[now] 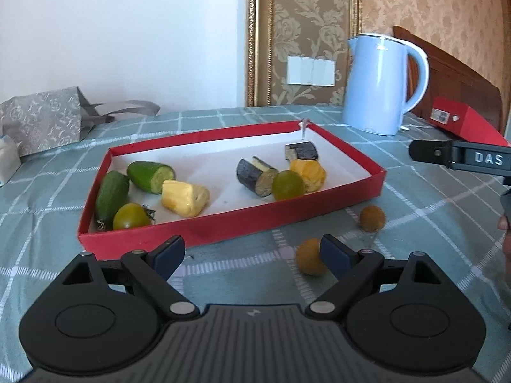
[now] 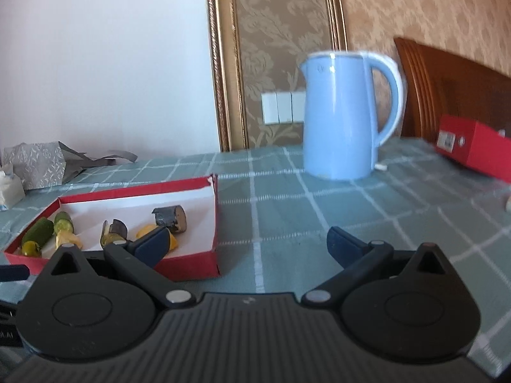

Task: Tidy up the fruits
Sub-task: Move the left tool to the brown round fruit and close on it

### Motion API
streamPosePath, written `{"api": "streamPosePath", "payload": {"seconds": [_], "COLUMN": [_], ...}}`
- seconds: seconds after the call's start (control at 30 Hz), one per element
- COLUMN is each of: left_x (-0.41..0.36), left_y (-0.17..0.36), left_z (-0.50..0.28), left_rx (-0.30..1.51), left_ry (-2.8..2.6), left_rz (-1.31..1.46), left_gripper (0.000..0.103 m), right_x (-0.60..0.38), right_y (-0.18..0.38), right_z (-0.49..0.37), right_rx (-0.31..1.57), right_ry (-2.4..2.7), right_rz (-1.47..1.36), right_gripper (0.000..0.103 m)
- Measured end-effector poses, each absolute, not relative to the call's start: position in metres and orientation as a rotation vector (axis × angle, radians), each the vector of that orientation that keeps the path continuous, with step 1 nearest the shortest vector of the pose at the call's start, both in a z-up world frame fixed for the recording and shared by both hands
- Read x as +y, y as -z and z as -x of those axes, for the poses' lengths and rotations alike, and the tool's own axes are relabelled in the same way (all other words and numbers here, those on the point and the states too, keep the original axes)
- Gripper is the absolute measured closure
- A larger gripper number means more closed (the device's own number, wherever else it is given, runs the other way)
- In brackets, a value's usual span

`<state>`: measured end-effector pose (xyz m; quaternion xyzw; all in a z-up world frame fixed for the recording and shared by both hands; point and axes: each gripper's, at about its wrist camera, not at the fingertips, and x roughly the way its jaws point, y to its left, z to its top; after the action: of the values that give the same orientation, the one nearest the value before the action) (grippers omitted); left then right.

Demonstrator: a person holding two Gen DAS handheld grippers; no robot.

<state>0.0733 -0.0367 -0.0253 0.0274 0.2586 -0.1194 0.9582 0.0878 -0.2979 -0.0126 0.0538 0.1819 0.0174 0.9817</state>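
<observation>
A shallow red tray lies on the checked cloth; it also shows in the right wrist view. In it lie two cucumber pieces, a green tomato, a yellow pineapple chunk, two dark eggplant pieces, a green grape-like fruit and an orange-yellow piece. Two small brown round fruits lie on the cloth in front of the tray. My left gripper is open, its right finger beside the nearer brown fruit. My right gripper is open and empty, right of the tray.
A light blue kettle stands behind the tray on the right. A red box lies at the far right by a wooden headboard. A grey patterned gift bag sits at the back left.
</observation>
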Motion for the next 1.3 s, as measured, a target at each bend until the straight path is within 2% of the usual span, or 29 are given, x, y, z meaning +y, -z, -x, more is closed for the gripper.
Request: {"api": "streamPosePath", "payload": {"seconds": [0.73,0.87,0.93,1.3], "left_x": [-0.062,-0.062,-0.063,-0.072], "left_y": [0.04,0.042,0.043,0.041], "left_z": [-0.088,-0.09,-0.091,-0.087], "left_rx": [0.623,0.642,0.653,0.636], "left_ry": [0.222,0.206,0.212,0.216], "left_rz": [-0.077,-0.076,-0.081,-0.086], "left_gripper": [0.011,0.006,0.0,0.0], "right_x": [-0.299,-0.296,-0.294,-0.288], "right_y": [0.011,0.012,0.012,0.014], "right_z": [-0.083,-0.084,-0.085,-0.085], "right_rx": [0.335,0.343,0.35,0.355], "right_ry": [-0.038,-0.043,-0.051,-0.043], "right_rz": [-0.115,-0.104,-0.092,-0.055], "right_gripper": [0.0,0.0,0.0,0.0]}}
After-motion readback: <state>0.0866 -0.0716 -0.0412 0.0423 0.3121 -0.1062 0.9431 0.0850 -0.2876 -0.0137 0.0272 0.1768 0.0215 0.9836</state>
